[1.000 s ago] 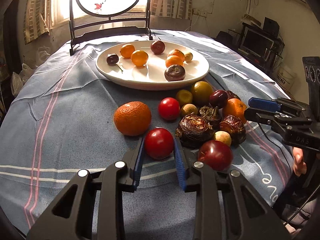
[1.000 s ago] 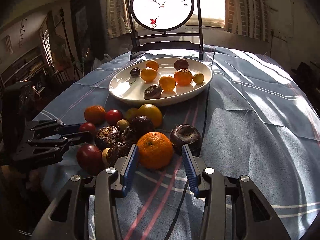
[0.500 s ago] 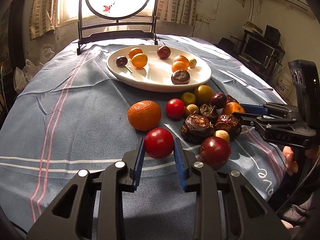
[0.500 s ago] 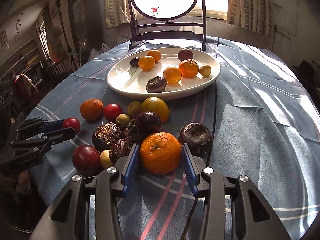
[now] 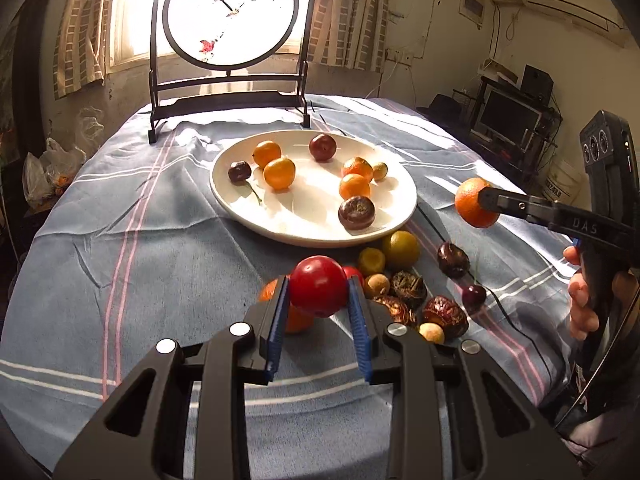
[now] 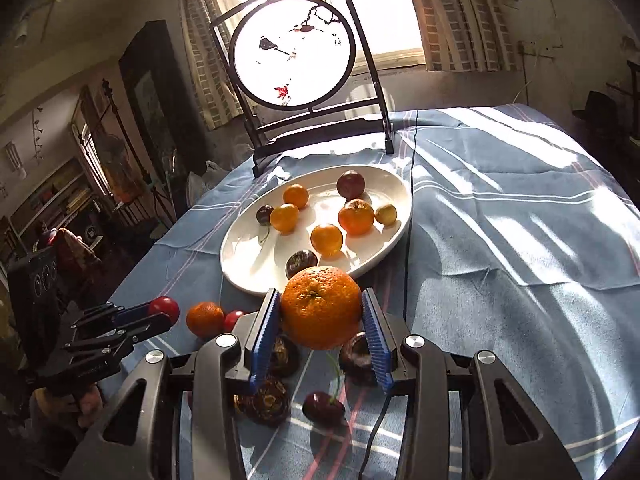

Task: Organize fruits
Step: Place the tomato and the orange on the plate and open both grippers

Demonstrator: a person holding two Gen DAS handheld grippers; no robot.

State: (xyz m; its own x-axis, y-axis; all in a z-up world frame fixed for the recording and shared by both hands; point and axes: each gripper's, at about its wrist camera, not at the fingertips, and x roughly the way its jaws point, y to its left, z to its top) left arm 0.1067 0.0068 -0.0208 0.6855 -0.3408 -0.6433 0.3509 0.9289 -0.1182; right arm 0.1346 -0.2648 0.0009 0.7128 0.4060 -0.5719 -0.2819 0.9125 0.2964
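My left gripper [image 5: 319,294] is shut on a red round fruit [image 5: 318,285] and holds it above the cloth, short of the white plate [image 5: 240,210]. In the right wrist view my right gripper [image 6: 321,312] is shut on an orange [image 6: 321,306], lifted over the loose pile. That orange [image 5: 474,207] also shows at the right of the left wrist view, and the red fruit [image 6: 165,307] at the left of the right wrist view. The plate [image 6: 244,260] holds several small oranges, dark fruits and a cherry.
Loose fruit lies on the blue striped cloth [image 5: 120,264] below the plate: an orange [image 6: 205,318], a yellow fruit [image 5: 400,245], dark wrinkled fruits [image 5: 445,315] and a cherry [image 6: 323,408]. A round framed screen [image 5: 232,16] stands behind the plate. A black cable [image 6: 409,216] runs beside the plate.
Both grippers have risen off the cloth, the left with the red fruit, the right with the orange. The right gripper's jaws closed onto the orange and it rolled.
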